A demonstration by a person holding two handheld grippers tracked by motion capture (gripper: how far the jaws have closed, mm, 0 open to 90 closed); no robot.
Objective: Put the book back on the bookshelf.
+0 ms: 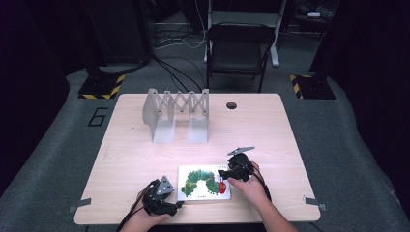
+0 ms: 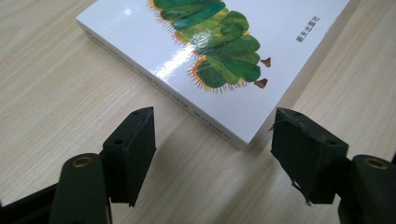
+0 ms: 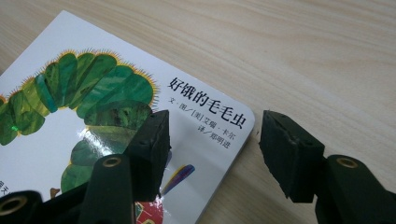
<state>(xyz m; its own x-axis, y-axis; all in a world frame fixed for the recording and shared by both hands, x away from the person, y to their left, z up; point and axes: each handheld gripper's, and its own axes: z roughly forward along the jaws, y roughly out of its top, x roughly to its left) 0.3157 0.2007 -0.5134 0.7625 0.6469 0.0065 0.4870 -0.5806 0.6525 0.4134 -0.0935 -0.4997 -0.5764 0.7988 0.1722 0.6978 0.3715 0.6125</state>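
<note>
A white book (image 1: 203, 183) with a green caterpillar lies flat near the table's (image 1: 270, 130) front edge, at 6 o'clock from the grey rack (image 1: 176, 115).

From high up, the left gripper (image 1: 178, 205) sits at the book's 8 o'clock corner and the right gripper (image 1: 222, 173) at its 3 o'clock side.

The left gripper view shows the book's (image 2: 140, 35) thin side and corner, with the jaws spread wide and holding nothing. The right gripper view shows black writing on the cover (image 3: 196, 121). Its jaws are spread too, one over the cover and one over bare table.

A dark chair (image 1: 239, 48) stands behind the table at 12 o'clock. A small round hole (image 1: 231, 105) is near the rack. Nothing lies between the book and the rack.
</note>
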